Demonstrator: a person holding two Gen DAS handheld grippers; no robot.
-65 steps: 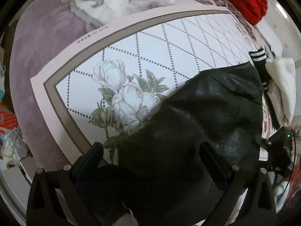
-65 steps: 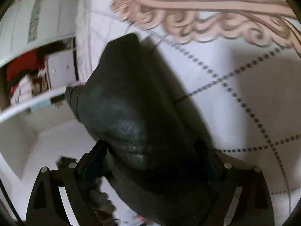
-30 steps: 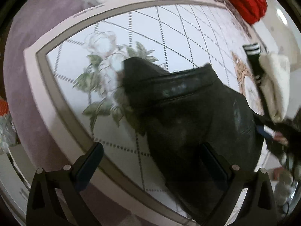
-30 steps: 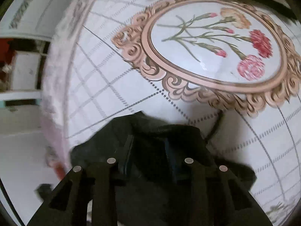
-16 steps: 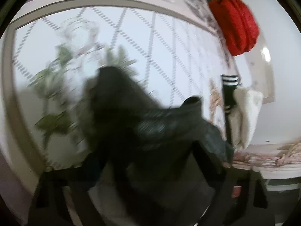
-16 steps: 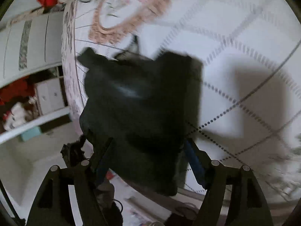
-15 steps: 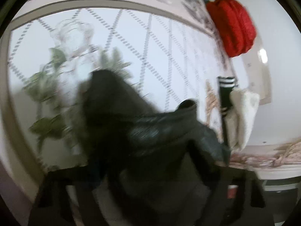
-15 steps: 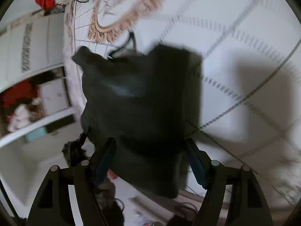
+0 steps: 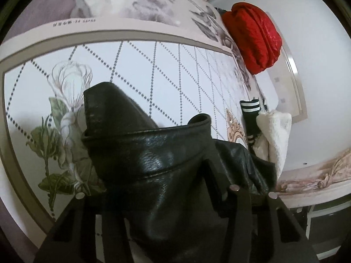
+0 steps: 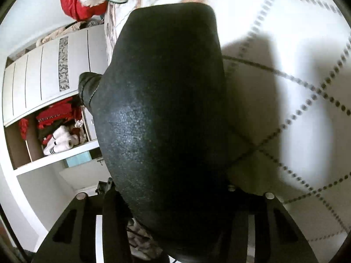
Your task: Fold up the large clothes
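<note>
Landmark: black leather jacket (image 9: 166,171), bunched on the printed bedspread (image 9: 136,65) of a bed.
Jacket edges: in the left wrist view a stitched hem runs across the middle, with a folded flap rising at its upper left over the printed flower.
Left gripper (image 9: 158,199): jaws closing, the leather bulging up between them; the pads are hidden by it, so I cannot tell whether they press yet.
Right gripper (image 10: 169,197): jaws closing round a thick rounded fold of the jacket (image 10: 162,100) that fills the gap; pad contact is hidden.
Open room: bare bedspread lies above and left of the jacket in the left wrist view, up to the grey border band.
Bed edge: in the right wrist view the jacket overhangs it, with a white wardrobe (image 10: 46,70) beyond on the left.
Crowded side: right of the jacket lie a striped black garment (image 9: 250,114) and a white fleece (image 9: 276,135); a red padded bundle (image 9: 254,35) sits well beyond them.
Since a second ago: the jacket lay flatter and further from the left camera, with those jaws wide; now it is gathered higher, and the right view has swung from the carnation medallion towards the wardrobe.
</note>
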